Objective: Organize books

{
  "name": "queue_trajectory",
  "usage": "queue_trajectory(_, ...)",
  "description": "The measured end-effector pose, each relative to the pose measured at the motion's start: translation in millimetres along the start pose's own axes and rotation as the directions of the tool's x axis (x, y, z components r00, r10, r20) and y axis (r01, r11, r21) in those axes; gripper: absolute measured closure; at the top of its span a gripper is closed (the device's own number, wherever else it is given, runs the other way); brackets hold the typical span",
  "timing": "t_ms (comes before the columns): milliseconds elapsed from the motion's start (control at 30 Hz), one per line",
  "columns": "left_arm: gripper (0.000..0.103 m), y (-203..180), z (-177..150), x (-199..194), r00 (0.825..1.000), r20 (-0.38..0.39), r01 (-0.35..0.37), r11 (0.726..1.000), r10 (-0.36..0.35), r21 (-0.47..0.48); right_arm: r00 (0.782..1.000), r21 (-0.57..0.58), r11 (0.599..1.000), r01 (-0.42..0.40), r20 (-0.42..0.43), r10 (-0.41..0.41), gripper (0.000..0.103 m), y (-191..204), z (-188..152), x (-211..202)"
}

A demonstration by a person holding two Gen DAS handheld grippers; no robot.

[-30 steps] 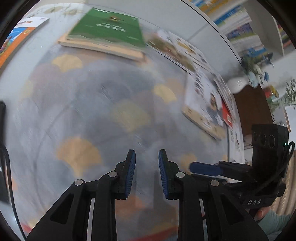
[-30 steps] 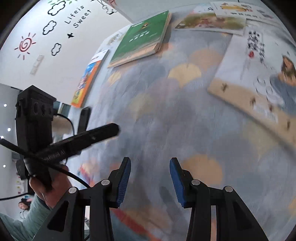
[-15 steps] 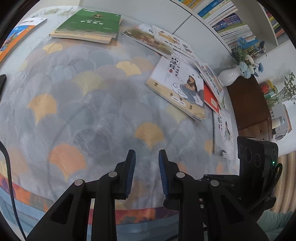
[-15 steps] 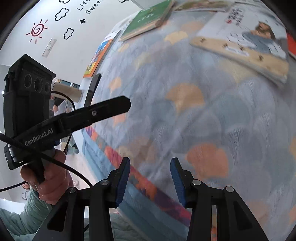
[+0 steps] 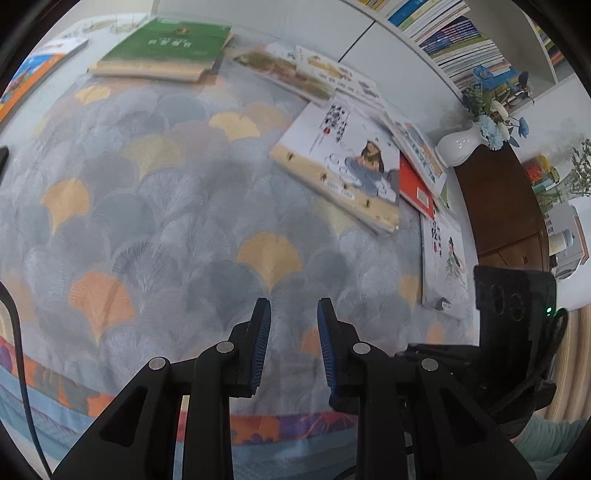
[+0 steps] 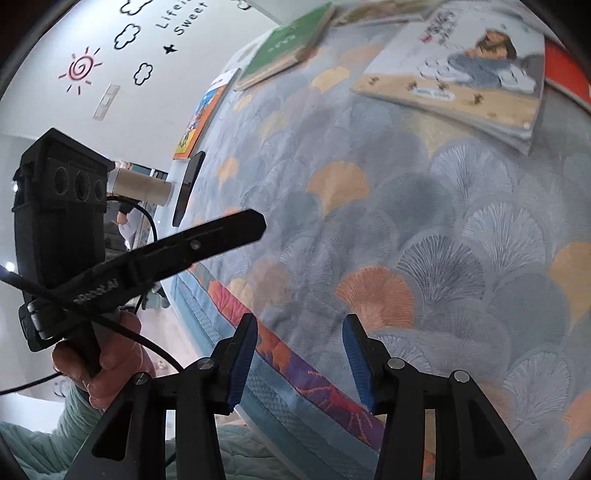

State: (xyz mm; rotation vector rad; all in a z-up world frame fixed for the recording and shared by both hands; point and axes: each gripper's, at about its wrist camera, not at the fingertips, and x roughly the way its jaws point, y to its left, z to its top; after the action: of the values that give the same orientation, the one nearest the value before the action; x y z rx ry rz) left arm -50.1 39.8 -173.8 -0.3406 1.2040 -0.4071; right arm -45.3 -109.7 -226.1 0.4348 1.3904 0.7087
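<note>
bare tablecloth [image 5: 177,206] ahead, books [image 5: 340,166] beyond

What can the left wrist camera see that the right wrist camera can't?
Only the left wrist view shows the white vase of blue flowers, the bookshelf and the brown cabinet. Only the right wrist view shows the sun drawing on the wall and the person's left hand. Both show the green book, the illustrated book and the patterned tablecloth.
</note>
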Motion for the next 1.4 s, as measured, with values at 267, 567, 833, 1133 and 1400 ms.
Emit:
queue_trajectory(267, 0.079, -4.3, -2.2, 2.0, 0.999, -0.004, -0.041, 0.999, 0.041, 0.009, 0.999, 0.001, 1.0, 0.013, 0.044, -0.013, 0.055, -8.8, 20.5, -15.0)
queue_trajectory(567, 0.079, -23.6, 26.0, 35.2, 0.995, -0.101, -0.017, 0.998, 0.023, 0.063, 0.991, 0.108, 0.994, 0.004, 0.135, -0.018, 0.05, -44.7, 25.5, -43.8)
queue_trajectory(833, 0.071, -71.0, 96.8, 63.5, 0.992, -0.124, 0.019, 0.98, 0.005, 0.199, 0.938, 0.238, 0.97, 0.056, 0.322, -0.133, 0.047, -94.2, 49.8, -117.4)
queue_trajectory(1133, 0.044, -141.7, 220.5, 127.3, 0.99, -0.074, 0.137, 0.957, -0.122, 0.257, 0.807, 0.46, 0.877, 0.139, 0.46, -0.369, 0.044, -167.6, 93.3, -195.3)
queue_trajectory(1400, 0.05, -182.6, 274.0, 212.1, 0.988, -0.128, 0.116, 0.953, -0.083, 0.278, 0.74, 0.536, 0.801, 0.266, 0.419, -0.526, 0.067, -205.9, 123.2, -199.6)
